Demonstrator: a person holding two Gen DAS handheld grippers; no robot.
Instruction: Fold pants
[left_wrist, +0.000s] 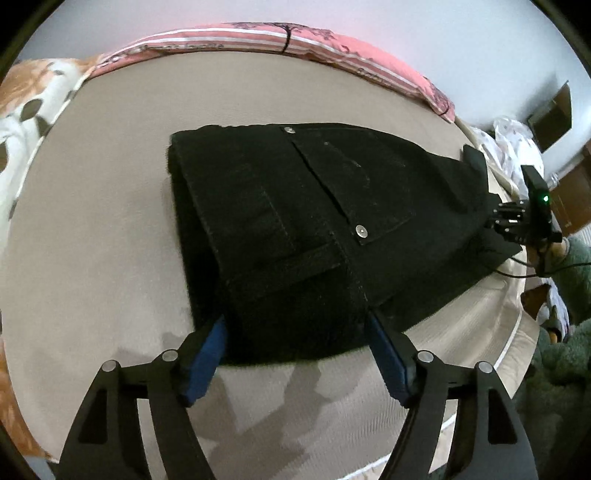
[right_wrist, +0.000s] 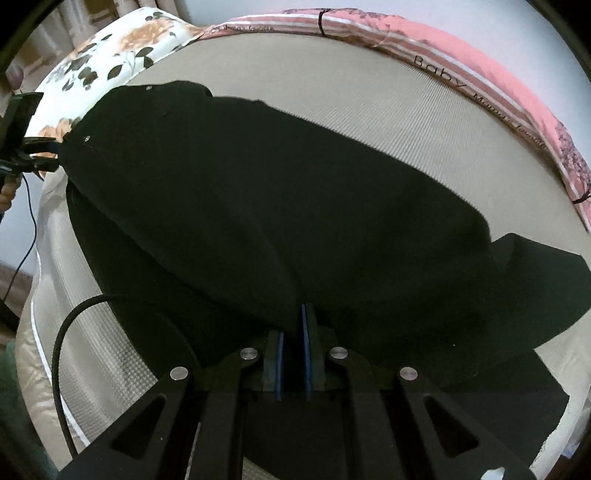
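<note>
Black pants (left_wrist: 314, 229) lie on a beige mattress (left_wrist: 96, 229), waistband end with pockets and rivets toward my left gripper. My left gripper (left_wrist: 295, 325) is open, its blue pads on either side of the pants' near edge. In the left wrist view the right gripper (left_wrist: 513, 221) shows at the far right, at the pants' other end. In the right wrist view the pants (right_wrist: 277, 206) stretch away to the left. My right gripper (right_wrist: 297, 317) is shut on a fold of the black cloth. The left gripper (right_wrist: 37, 155) shows at the far left by the waistband.
A pink striped pillow (left_wrist: 288, 37) lies along the far edge of the mattress. A floral pillow (right_wrist: 110, 62) lies at the left end. The mattress's near edge (left_wrist: 509, 343) drops to green bedding at the right. A black cable (right_wrist: 59, 354) loops by my right gripper.
</note>
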